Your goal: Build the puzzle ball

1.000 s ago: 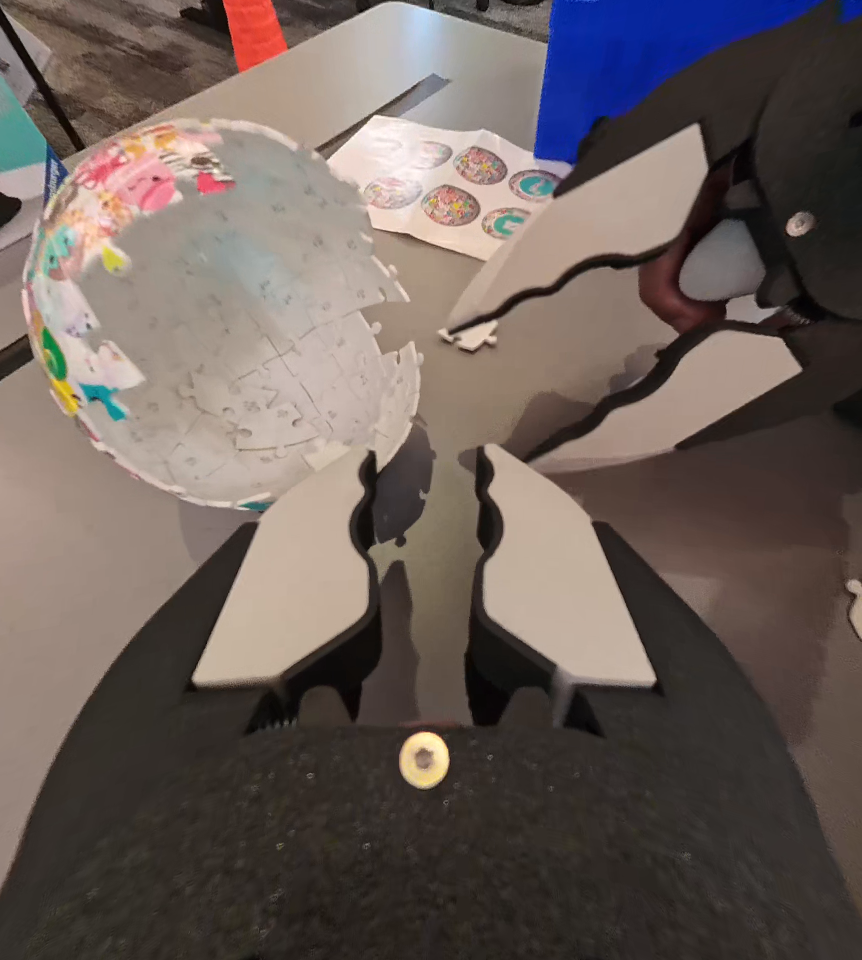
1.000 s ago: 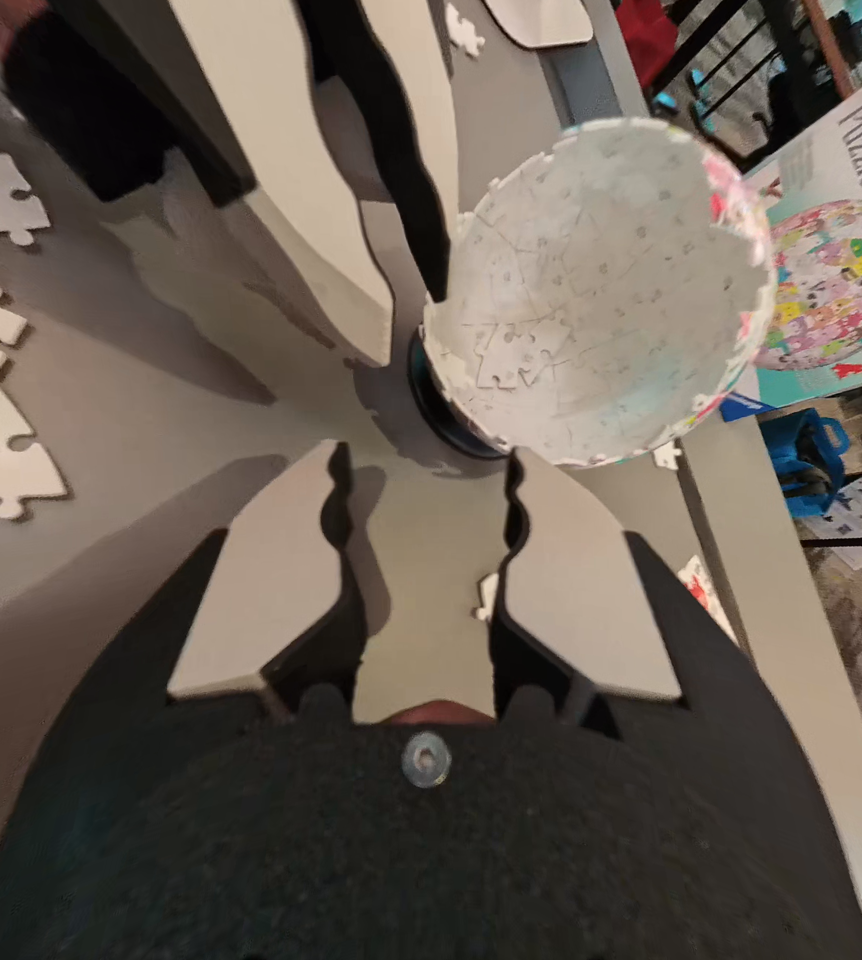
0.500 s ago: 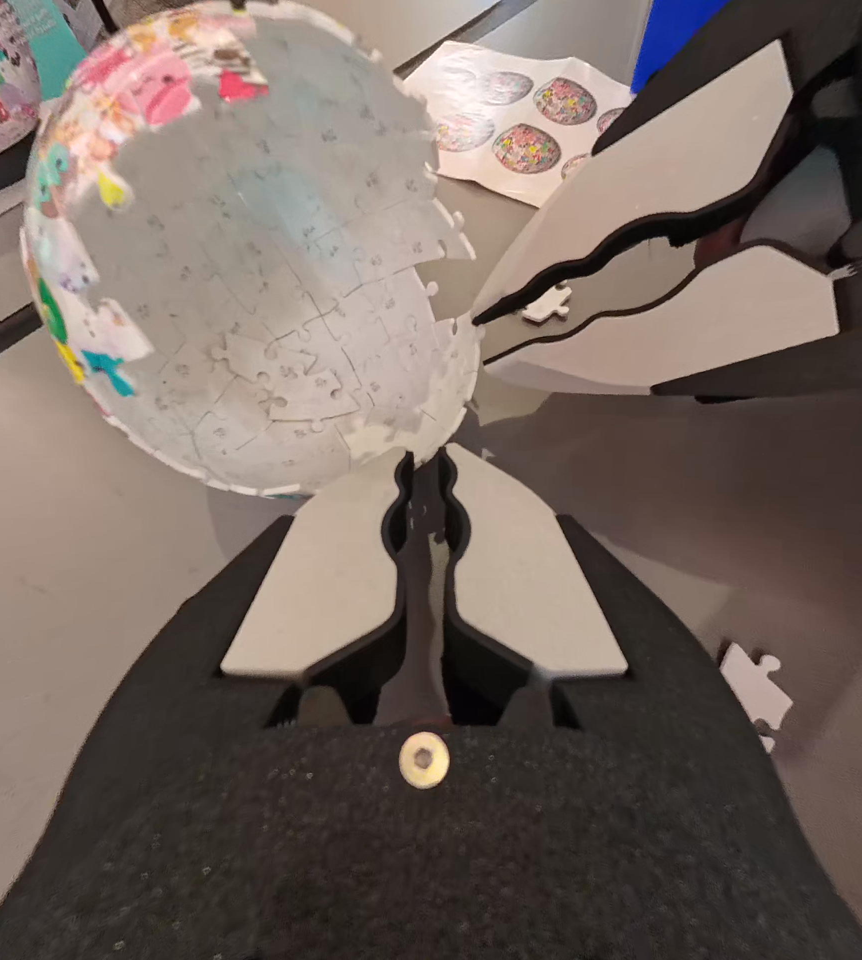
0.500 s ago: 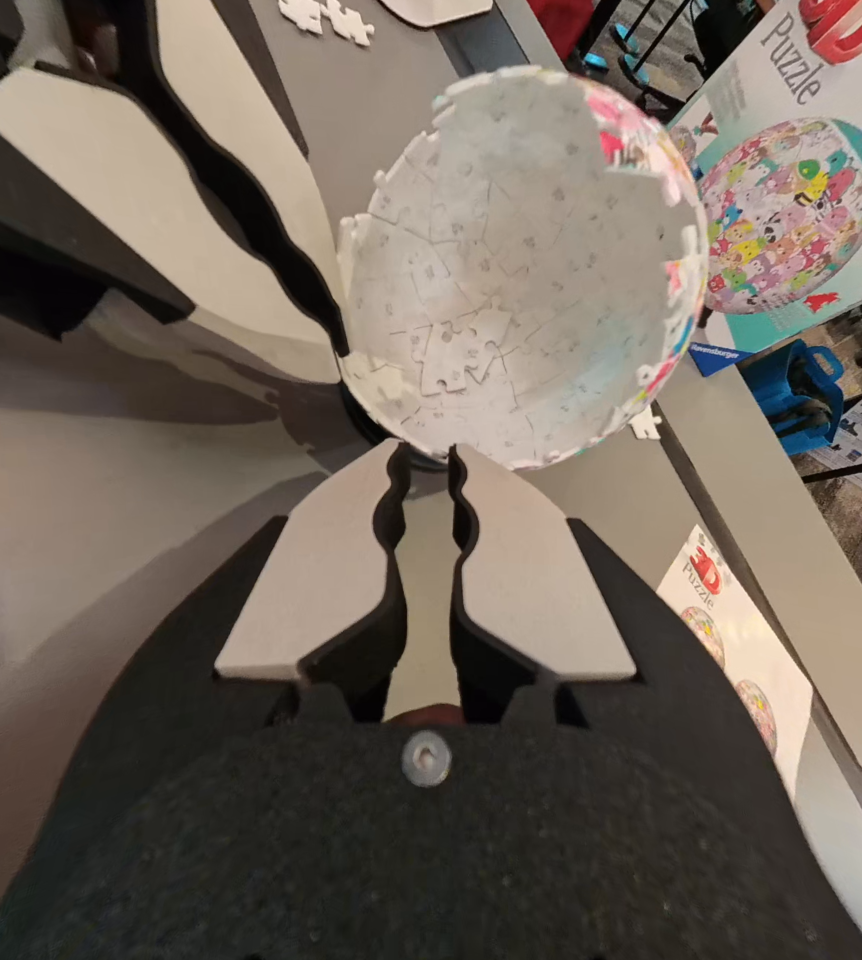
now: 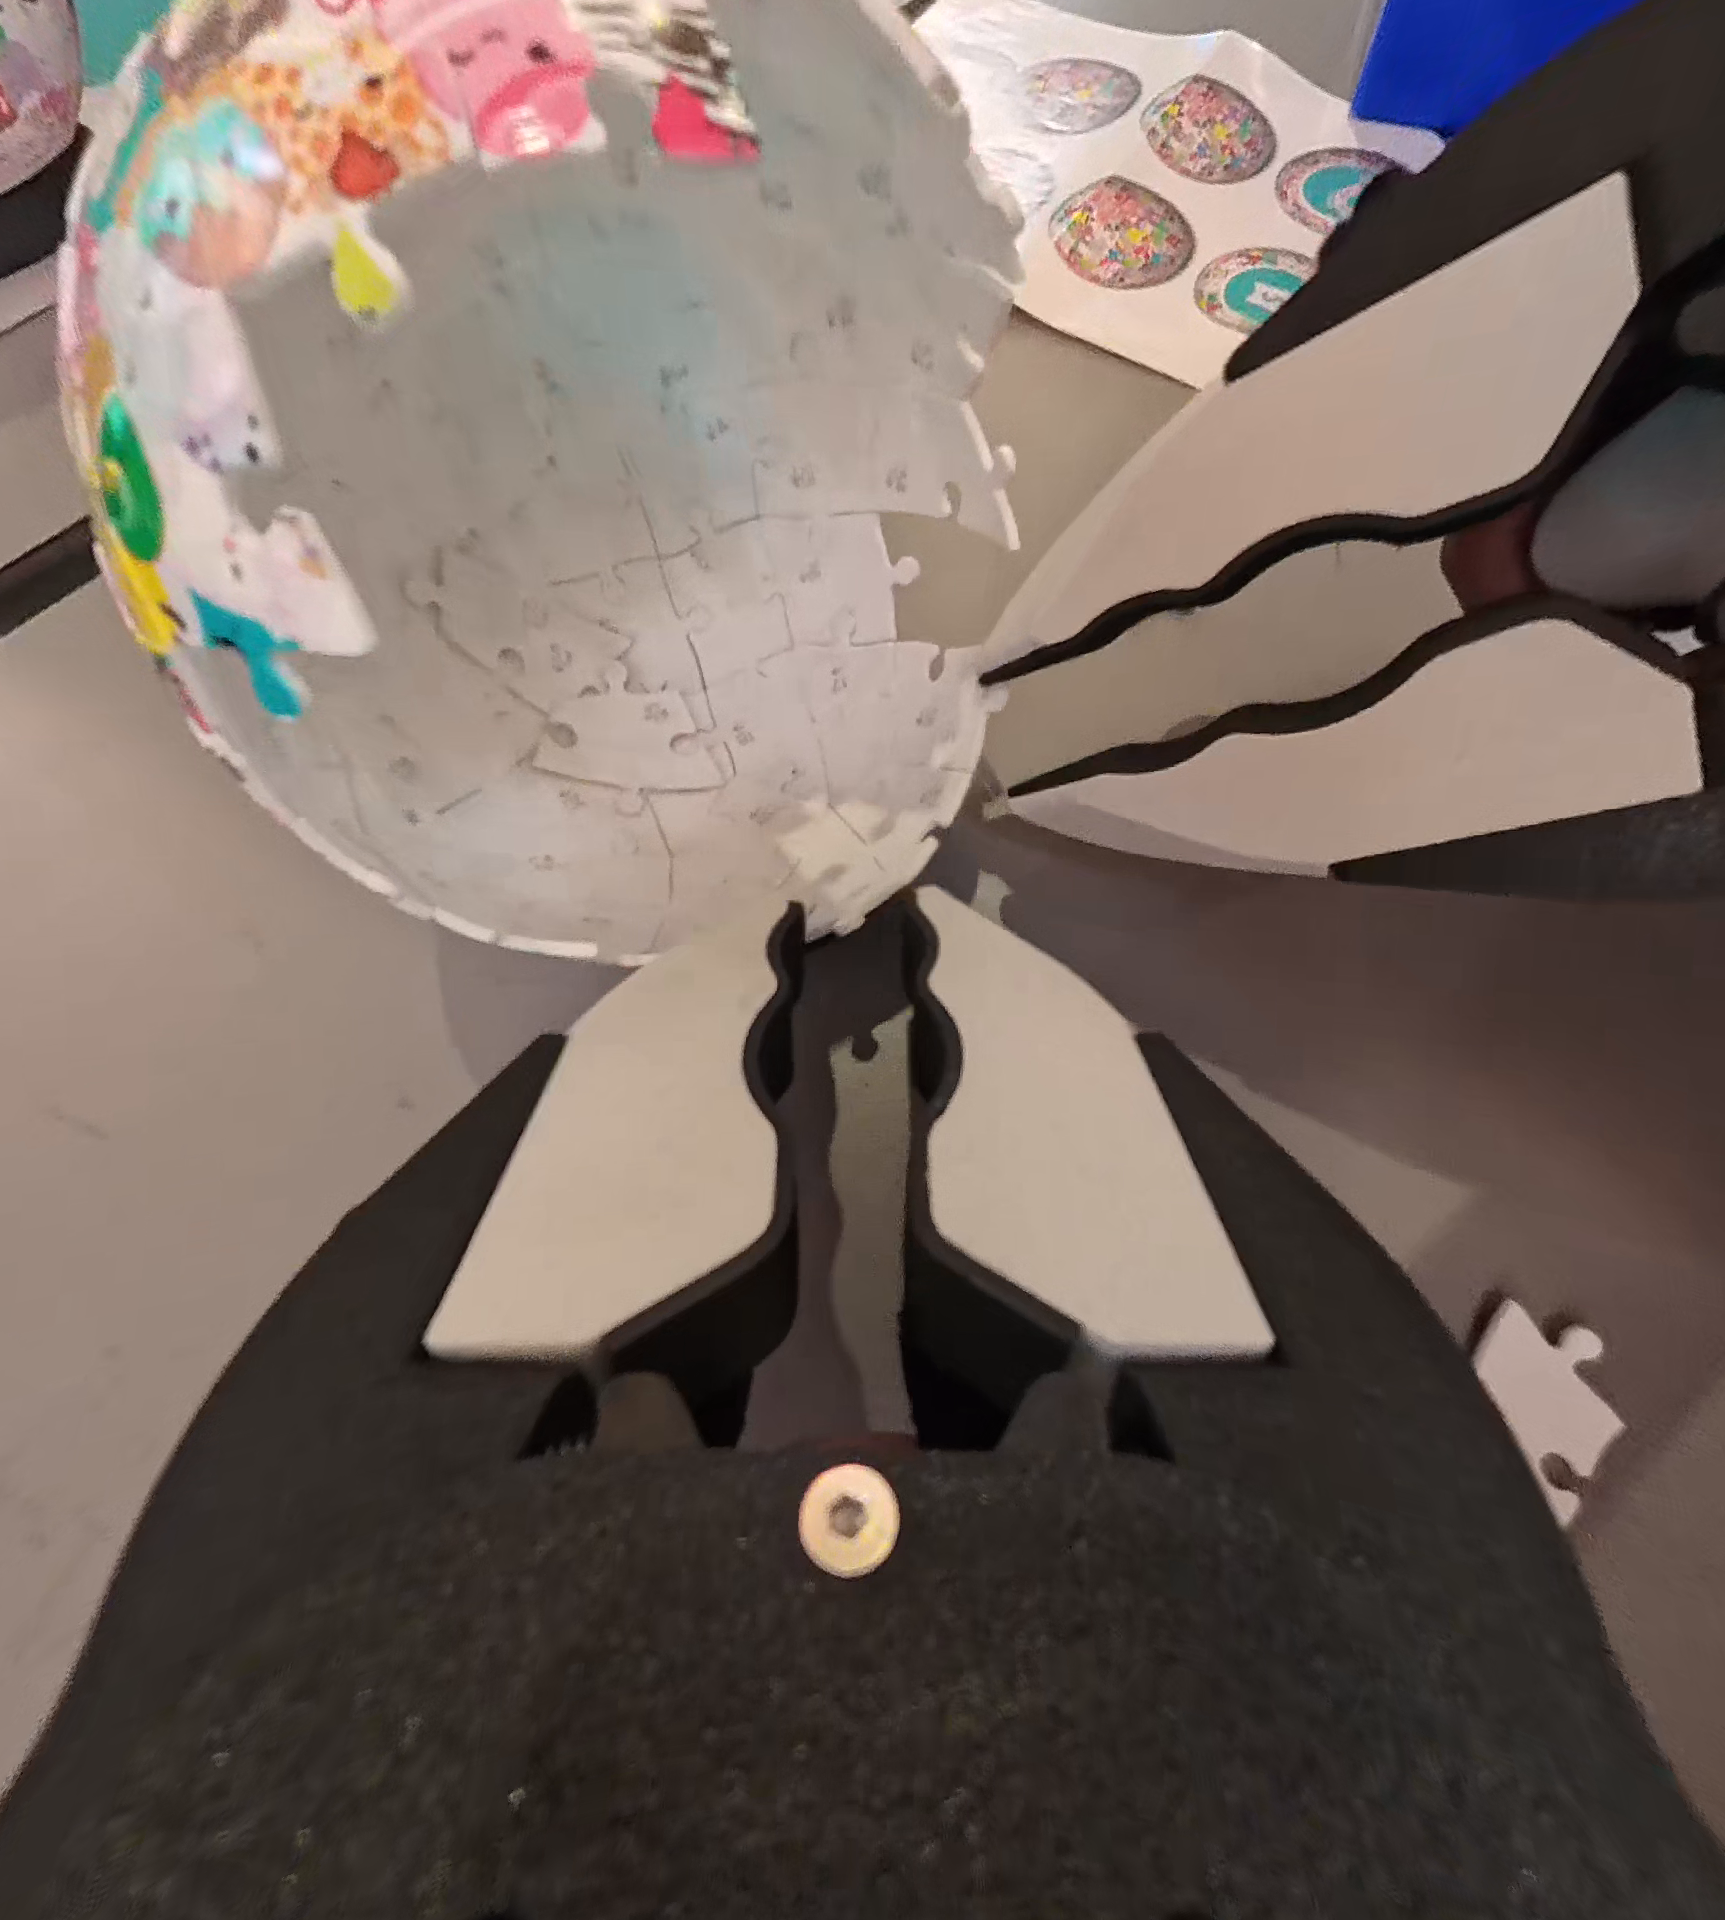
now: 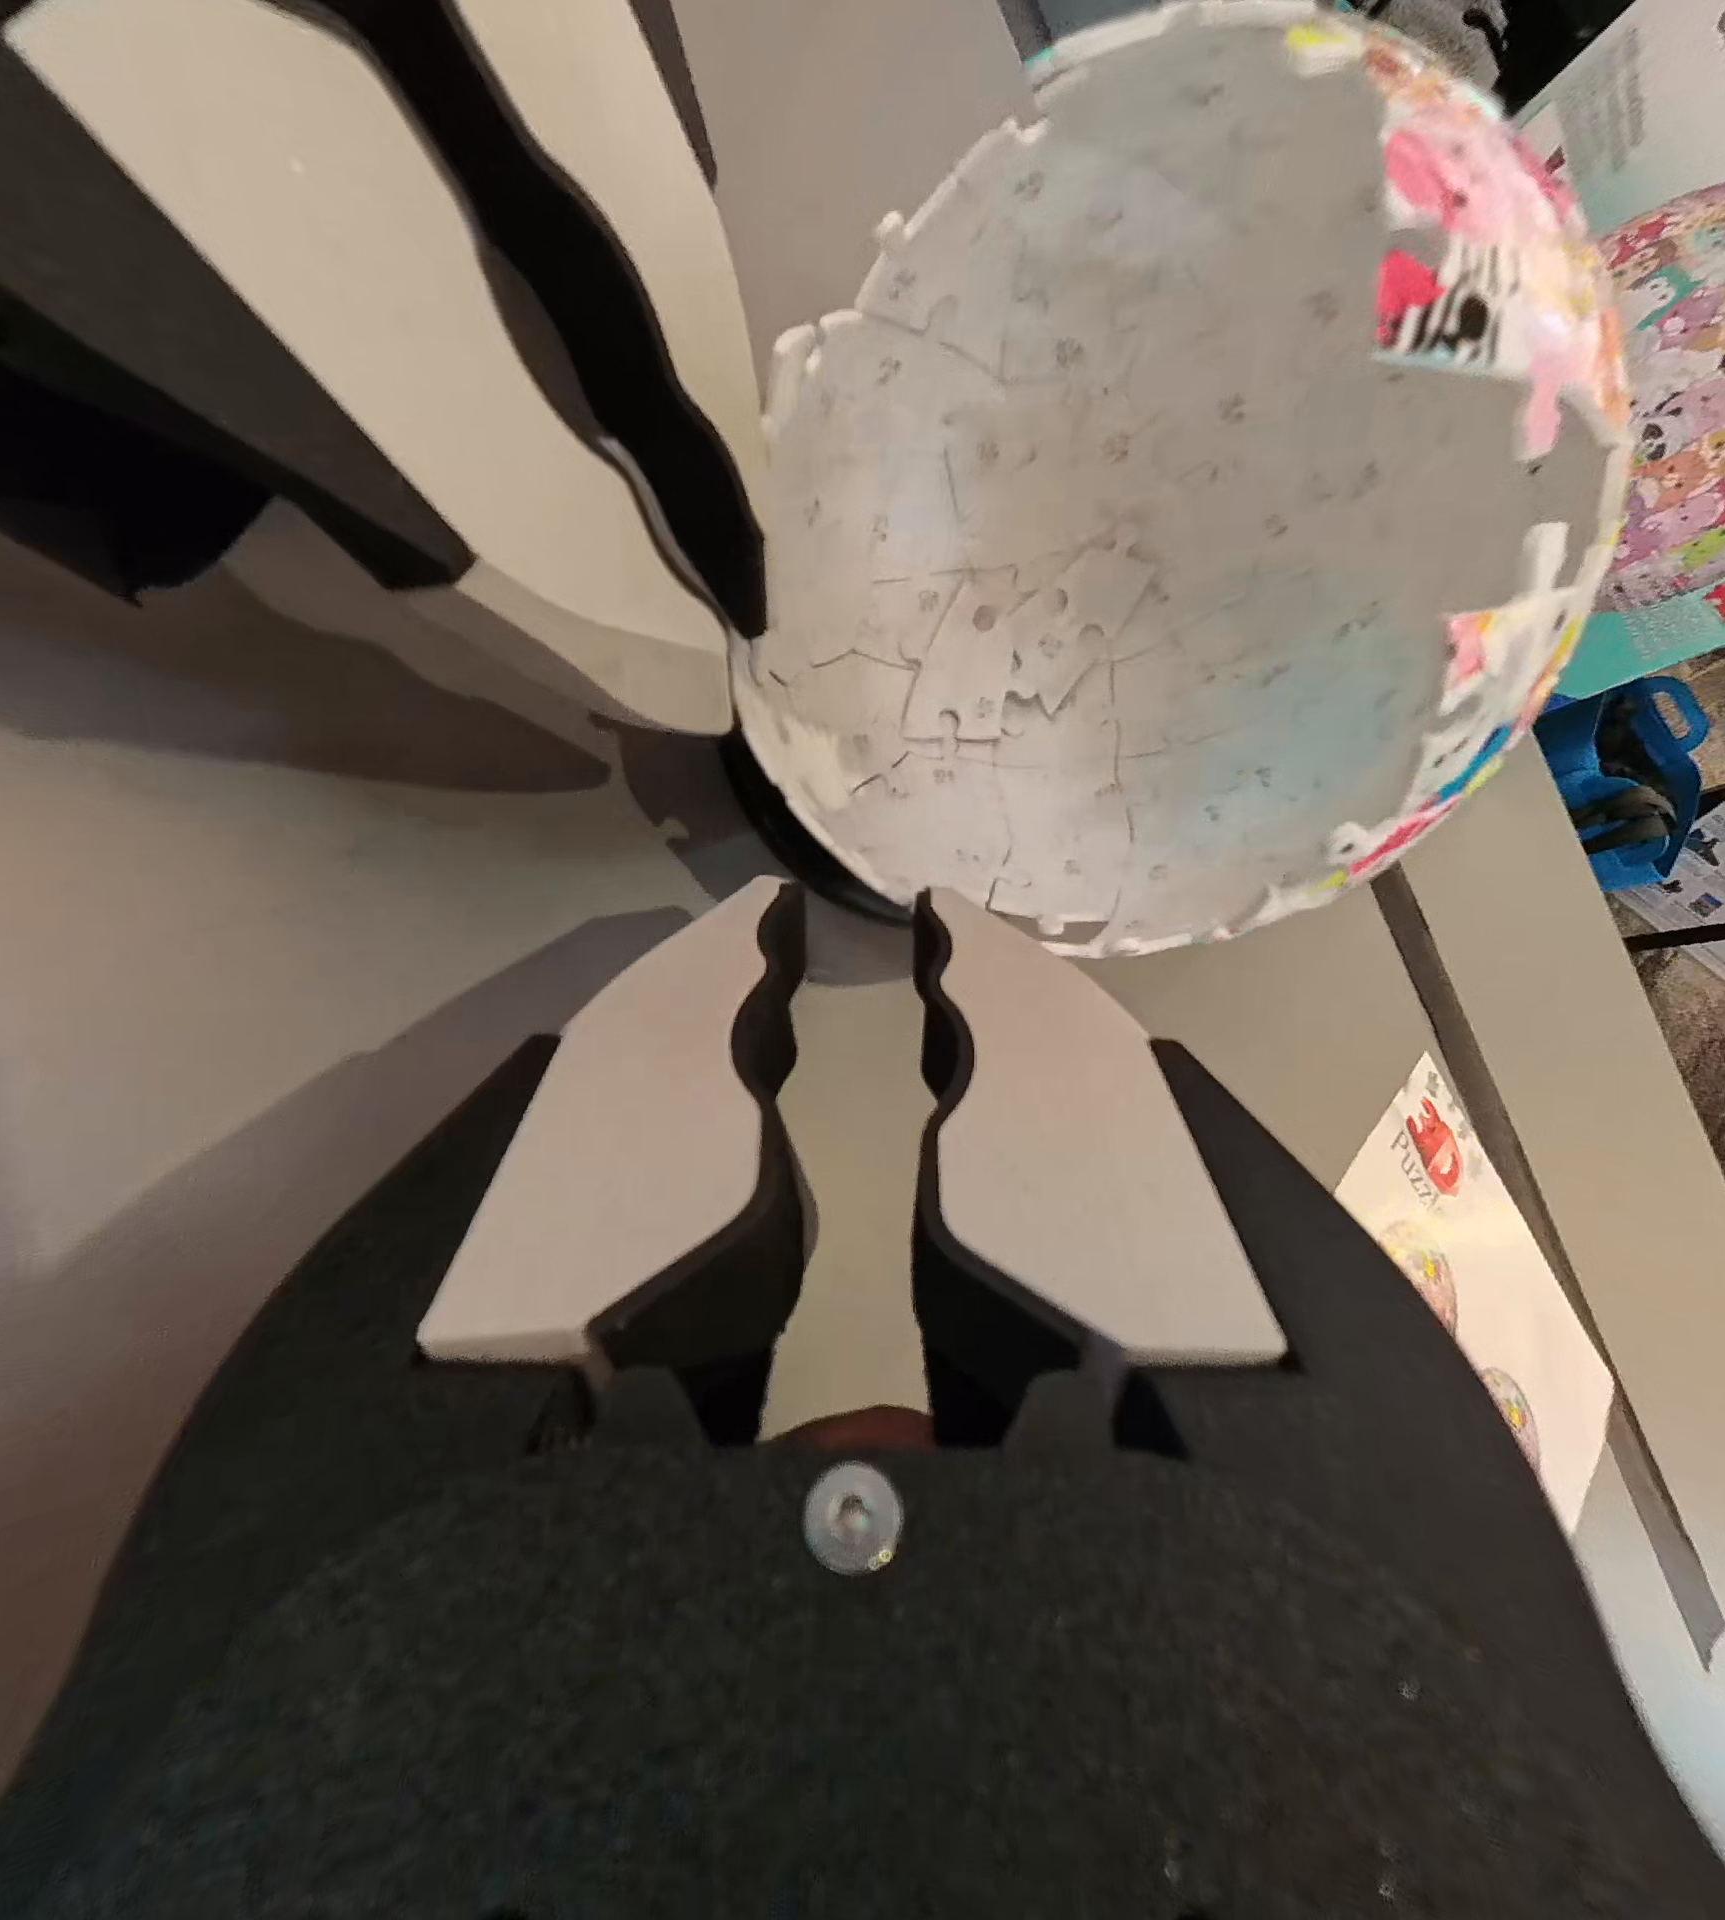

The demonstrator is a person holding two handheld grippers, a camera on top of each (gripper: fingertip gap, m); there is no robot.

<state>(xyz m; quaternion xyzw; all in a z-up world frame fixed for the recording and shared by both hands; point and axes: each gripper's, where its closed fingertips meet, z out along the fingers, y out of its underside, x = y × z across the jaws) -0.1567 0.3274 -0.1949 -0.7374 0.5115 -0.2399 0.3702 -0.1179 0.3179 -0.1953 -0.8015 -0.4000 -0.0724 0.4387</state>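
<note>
We see the half-built puzzle ball (image 5: 546, 499) tilted with its hollow grey inside turned toward both cameras, its coloured picture side showing only along the far rim. It sits over a dark round stand (image 6: 806, 873) on the grey desk (image 5: 110, 987), though how firmly it rests there we cannot tell.

Our left tongs (image 5: 847, 925) reach up to the ball's lower jagged edge. The two fingers stand a narrow gap apart, and the edge pieces lie right at the tips; from the right wrist view the same tongs (image 6: 744, 623) look pinched onto the ball's rim, so we take them as clenched on it.

Our right tongs (image 6: 853, 904) sit just below the ball with a gap between the fingers through which bare desk shows. In the left wrist view those tongs (image 5: 993, 738) come in from the right, tips touching or almost touching the rim, with nothing visibly between them: released.

A loose white puzzle piece (image 5: 1544, 1403) lies on the desk to the right. A printed instruction sheet (image 5: 1128, 177) lies beyond the ball, and the puzzle box (image 6: 1710, 343) stands at the far edge of the desk.
</note>
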